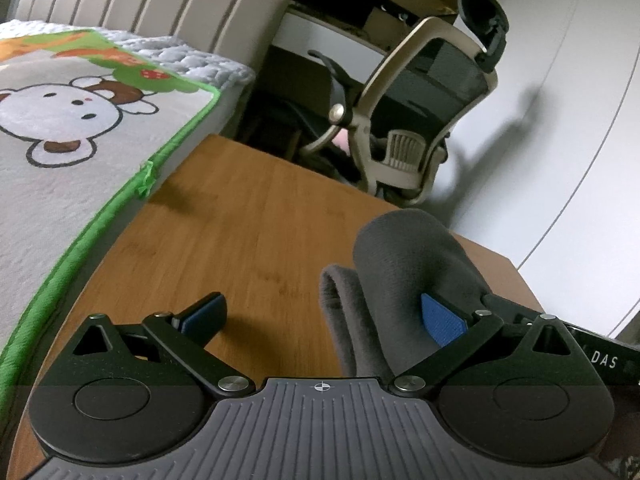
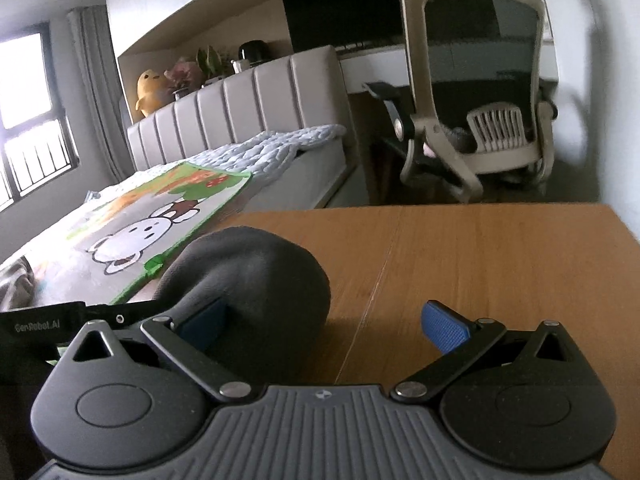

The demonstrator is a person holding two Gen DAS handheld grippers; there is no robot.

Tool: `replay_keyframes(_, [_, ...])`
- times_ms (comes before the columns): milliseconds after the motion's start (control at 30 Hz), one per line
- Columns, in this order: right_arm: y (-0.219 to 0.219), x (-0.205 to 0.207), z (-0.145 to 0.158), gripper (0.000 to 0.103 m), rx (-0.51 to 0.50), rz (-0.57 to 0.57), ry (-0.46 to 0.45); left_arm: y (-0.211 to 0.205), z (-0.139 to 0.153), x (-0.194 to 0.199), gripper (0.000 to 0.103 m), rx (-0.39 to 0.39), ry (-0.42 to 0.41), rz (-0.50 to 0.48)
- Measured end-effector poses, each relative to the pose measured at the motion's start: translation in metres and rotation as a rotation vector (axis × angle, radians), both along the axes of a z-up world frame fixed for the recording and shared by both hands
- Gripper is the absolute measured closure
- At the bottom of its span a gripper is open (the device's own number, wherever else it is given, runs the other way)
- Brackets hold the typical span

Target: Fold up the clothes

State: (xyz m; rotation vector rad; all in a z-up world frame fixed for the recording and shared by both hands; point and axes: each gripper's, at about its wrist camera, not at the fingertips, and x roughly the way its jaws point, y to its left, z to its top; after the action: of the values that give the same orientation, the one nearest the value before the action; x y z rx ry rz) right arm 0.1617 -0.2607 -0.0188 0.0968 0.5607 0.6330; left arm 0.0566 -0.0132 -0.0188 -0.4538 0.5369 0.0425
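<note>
A dark grey cloth (image 1: 404,280) lies bunched in a rounded hump on the wooden table (image 1: 248,220). In the left wrist view my left gripper (image 1: 324,316) is open; the cloth rests against its right blue pad (image 1: 442,320), and the left pad is over bare wood. In the right wrist view the same cloth (image 2: 256,280) bulges against the left pad (image 2: 204,320) of my right gripper (image 2: 324,324), which is open too, its right pad over bare wood. The two grippers sit side by side with the cloth between them.
A bed with a cartoon bear blanket (image 1: 60,128) (image 2: 148,216) runs along the table's left edge. An office chair (image 1: 424,108) (image 2: 480,92) stands beyond the far edge, by a desk. A white wall is to the right.
</note>
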Motion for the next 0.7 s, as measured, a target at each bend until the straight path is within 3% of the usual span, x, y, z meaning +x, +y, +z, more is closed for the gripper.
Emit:
replay_keyframes(200, [0.004, -0.008, 0.002, 0.0, -0.031, -0.022, -0.04, 0.003, -0.001, -0.003, 0.0, -0.024, -0.01, -0.002])
replay_keyframes(367, [0.001, -0.013, 0.002, 0.0, -0.042, -0.055, -0.054, 0.007, 0.005, -0.014, 0.0, -0.138, 0.002, -0.001])
replay_keyframes(500, [-0.003, -0.013, 0.001, 0.0, -0.032, -0.056, -0.035, -0.001, 0.006, -0.015, 0.0, -0.044, 0.012, -0.014])
replay_keyframes(700, [0.011, -0.003, 0.025, 0.0, -0.063, 0.02, -0.054, -0.001, 0.001, -0.014, 0.0, 0.01, 0.017, -0.007])
